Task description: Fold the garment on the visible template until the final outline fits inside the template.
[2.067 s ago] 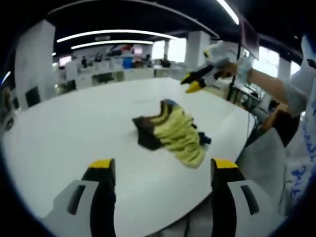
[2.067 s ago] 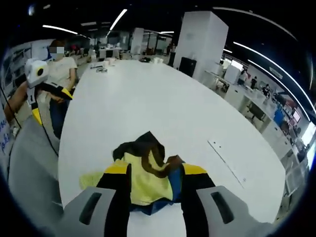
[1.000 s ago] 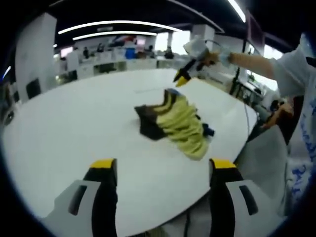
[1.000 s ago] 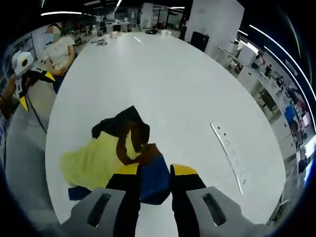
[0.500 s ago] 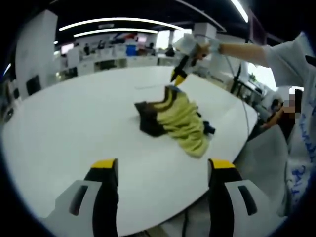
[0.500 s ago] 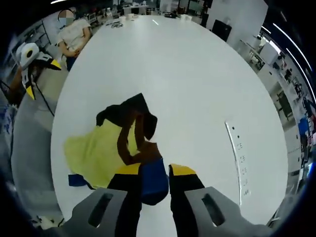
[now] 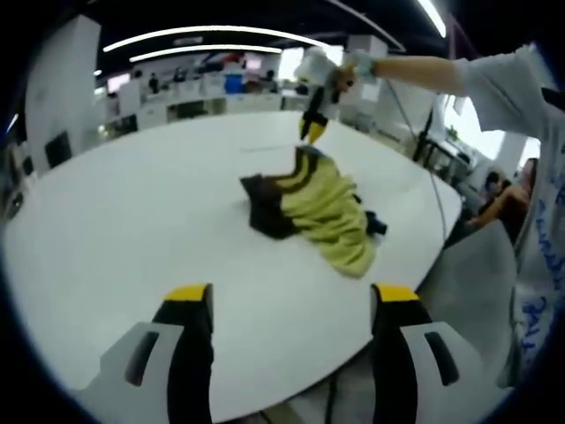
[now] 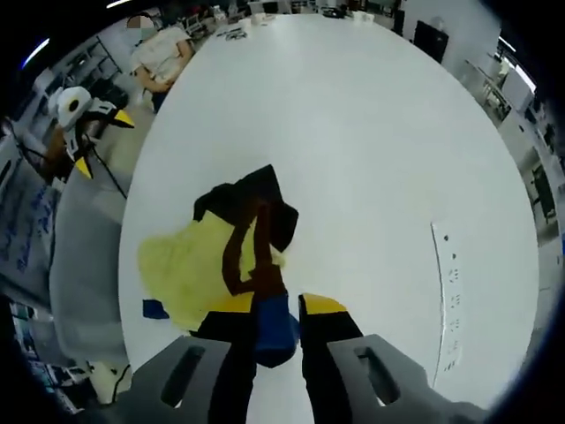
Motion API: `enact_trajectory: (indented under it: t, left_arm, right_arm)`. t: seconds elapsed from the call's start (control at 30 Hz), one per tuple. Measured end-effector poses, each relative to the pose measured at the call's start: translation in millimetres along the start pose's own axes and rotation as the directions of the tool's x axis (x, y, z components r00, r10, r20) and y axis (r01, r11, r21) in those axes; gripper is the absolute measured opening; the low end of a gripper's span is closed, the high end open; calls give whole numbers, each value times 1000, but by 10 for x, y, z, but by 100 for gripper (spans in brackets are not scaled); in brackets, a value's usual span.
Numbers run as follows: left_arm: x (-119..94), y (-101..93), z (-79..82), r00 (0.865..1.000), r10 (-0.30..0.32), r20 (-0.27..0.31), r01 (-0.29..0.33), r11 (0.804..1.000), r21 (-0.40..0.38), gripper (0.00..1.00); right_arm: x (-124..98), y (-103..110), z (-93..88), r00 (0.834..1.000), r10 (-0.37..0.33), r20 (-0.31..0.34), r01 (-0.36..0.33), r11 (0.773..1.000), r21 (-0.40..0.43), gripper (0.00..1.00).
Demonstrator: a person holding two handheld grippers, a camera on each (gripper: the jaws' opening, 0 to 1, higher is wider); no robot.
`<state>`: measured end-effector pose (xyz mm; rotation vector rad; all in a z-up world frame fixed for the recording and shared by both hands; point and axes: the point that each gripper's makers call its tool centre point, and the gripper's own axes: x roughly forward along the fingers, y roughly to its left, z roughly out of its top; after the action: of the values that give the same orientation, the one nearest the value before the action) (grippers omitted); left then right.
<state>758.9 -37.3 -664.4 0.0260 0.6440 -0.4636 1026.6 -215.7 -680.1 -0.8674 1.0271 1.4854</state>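
White oval table [image 7: 115, 230] in an open-plan office: the crumpled yellow, brown and blue garment [image 7: 311, 210] lies near its edge. Right gripper [image 8: 277, 306], now raised, pinches the blue corner; left gripper [image 7: 287, 296] waits with jaws spread. Unfolding begins; no template discernible.
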Motion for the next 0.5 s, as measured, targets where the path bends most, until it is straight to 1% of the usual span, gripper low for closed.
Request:
enact_trajectory:
  t: [0.03, 0.1, 0.2, 0.27, 0.33, 0.4, 0.5]
  left_arm:
    - [3, 5, -8, 1000, 1, -3, -1, 1000, -2, 68]
    - [23, 15, -35, 1000, 3, -13, -3, 1000, -5, 68]
    - [56, 2, -62, 1000, -3, -25, 3, 1000, -9, 68]
    - [71, -13, -68, 1000, -8, -28, 8, 1000, -10, 68]
    - [76, -29, -68, 999, -15, -28, 15, 1000, -10, 68]
    - [75, -20, -61, 1000, -12, -25, 11, 1000, -13, 69]
    - [80, 8, -47, 1000, -7, -27, 6, 1000, -8, 68]
  right_arm:
    - [6, 13, -8, 1000, 4, -4, -4, 1000, -3, 18]
    - [47, 2, -19, 999, 18, -32, -19, 1000, -12, 18]
    - [95, 8, -10, 998, 54, -37, -54, 999, -3, 18]
    - [170, -69, -61, 997, 62, -48, -62, 998, -4, 18]
    - [151, -40, -65, 995, 73, -67, -73, 997, 0, 18]
    - [165, 0, -74, 993, 93, -68, -92, 996, 16, 18]
    - [198, -5, -58, 992, 114, -60, -113, 993, 32, 17]
